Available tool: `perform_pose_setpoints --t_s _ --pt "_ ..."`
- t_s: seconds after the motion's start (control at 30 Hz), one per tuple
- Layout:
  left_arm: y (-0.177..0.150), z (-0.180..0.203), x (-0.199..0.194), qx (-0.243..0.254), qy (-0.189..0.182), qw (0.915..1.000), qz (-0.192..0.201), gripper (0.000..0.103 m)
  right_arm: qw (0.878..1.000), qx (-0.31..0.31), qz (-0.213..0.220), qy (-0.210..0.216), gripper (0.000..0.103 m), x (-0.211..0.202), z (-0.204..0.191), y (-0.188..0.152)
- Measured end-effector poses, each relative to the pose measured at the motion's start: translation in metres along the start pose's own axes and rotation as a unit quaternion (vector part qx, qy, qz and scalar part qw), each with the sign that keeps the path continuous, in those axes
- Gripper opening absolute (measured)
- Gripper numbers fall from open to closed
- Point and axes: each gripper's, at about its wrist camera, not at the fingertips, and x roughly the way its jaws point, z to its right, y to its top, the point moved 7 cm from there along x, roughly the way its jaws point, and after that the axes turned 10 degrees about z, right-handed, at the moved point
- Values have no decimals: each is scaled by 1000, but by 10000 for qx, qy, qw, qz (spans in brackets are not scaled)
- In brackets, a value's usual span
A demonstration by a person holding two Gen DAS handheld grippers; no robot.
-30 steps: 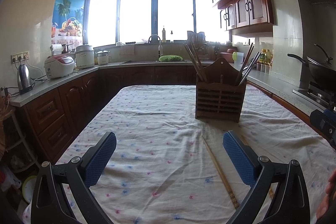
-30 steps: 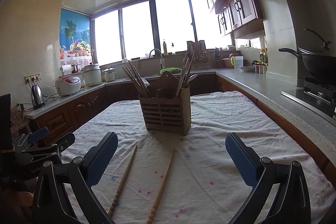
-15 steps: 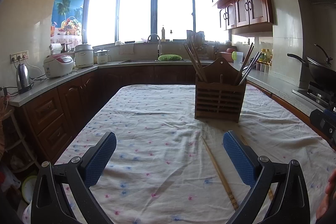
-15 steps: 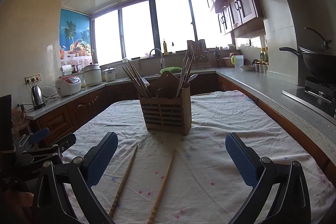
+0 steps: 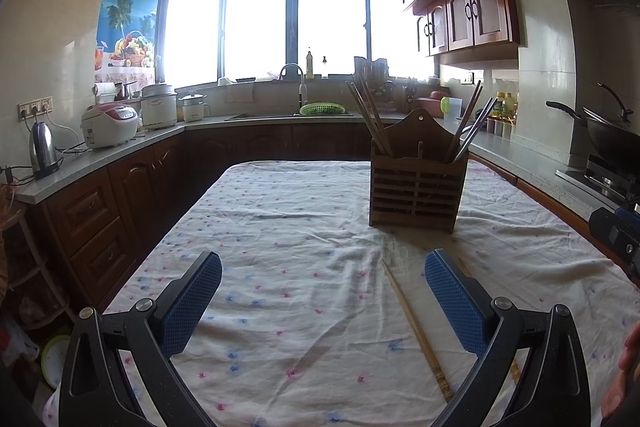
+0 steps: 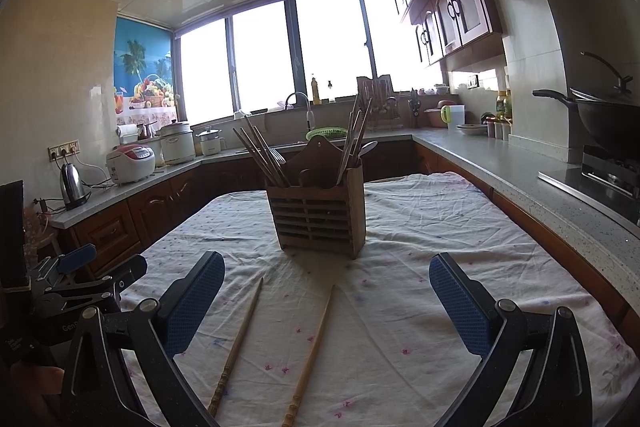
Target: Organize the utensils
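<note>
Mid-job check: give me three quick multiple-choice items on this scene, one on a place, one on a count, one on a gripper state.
1. Where do the loose chopsticks lie?
A. on the tablecloth, before the wooden holder
B. on the counter
C. in the sink

2. How many loose chopsticks show in the right wrist view?
A. one
B. two
C. four

3. The right gripper is:
A. shut on a chopstick
B. shut, empty
C. open, empty

Answers: 1 A, both rest on cloth nearer than the holder. 2 B, two sticks lie side by side. 3 C, blue pads stand wide apart, nothing between.
</note>
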Motion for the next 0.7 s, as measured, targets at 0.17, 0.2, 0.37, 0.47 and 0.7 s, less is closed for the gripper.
perform_pose_setpoints --t_s 0.17,0.2,0.37,0.47,0.7 --pt "0 0 0 0 -3 10000 1 102 10000 7 -2 2 103 0 0 0" --pt "0 1 0 0 -4 10000 1 102 10000 8 -3 0 103 0 0 0" --pt "1 2 2 14 -32 10000 11 102 10000 16 5 -1 103 0 -1 1" --pt "1 3 2 24 -43 10000 10 102 10000 25 0 -1 103 0 -1 1" --pt "1 3 1 14 -38 10000 20 102 10000 44 -1 -7 103 0 1 2"
